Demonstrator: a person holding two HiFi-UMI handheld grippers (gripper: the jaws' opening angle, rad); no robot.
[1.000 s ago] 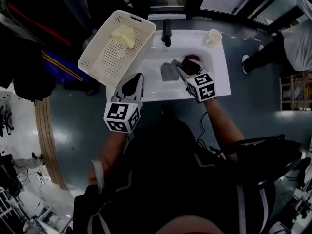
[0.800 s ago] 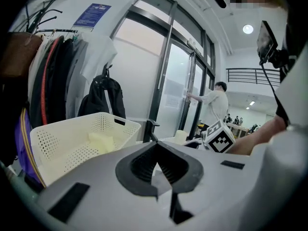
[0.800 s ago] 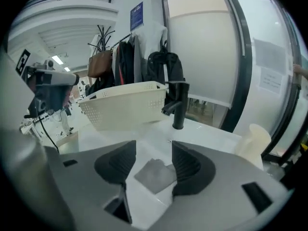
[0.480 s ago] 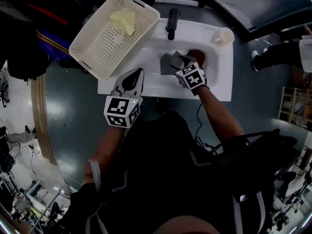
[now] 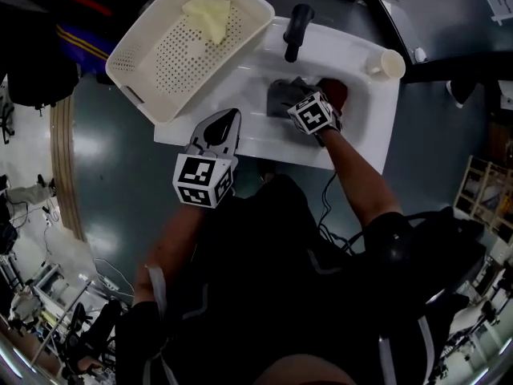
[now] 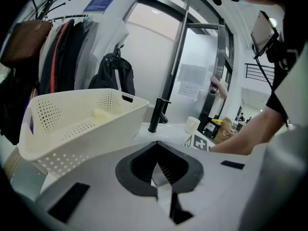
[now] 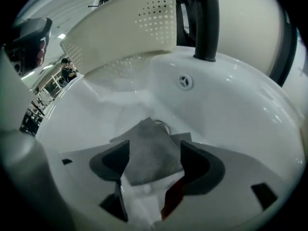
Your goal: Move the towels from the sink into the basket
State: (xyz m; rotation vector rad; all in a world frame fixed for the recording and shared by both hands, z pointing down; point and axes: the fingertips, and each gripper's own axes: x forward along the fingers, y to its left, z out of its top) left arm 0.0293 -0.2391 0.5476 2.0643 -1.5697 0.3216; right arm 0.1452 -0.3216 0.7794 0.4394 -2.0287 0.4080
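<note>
A grey towel (image 5: 282, 95) and a red towel (image 5: 337, 93) lie in the white sink (image 5: 357, 131). My right gripper (image 5: 301, 96) points steeply down into the basin. Its jaws have just been opening and now stand wide. The grey towel (image 7: 151, 150) lies between them, not pinched, and a strip of red cloth (image 7: 174, 196) shows just under the jaws. My left gripper (image 5: 227, 119) hovers at the sink's front left edge; it (image 6: 158, 174) is shut and holds nothing. The cream perforated basket (image 5: 140, 83) stands left of the sink with a yellow towel (image 5: 207, 16) inside.
A black faucet (image 5: 295, 32) rises at the back of the sink, close above the towels. A white cup (image 5: 386, 64) stands on the sink's back right corner. The basket (image 7: 125, 28) reaches over the sink's left rim. Coats hang behind the basket (image 6: 72, 143).
My right gripper has gone further down into the basin and now sits over the grey towel. My left gripper has sunk a little beside the sink's front edge.
</note>
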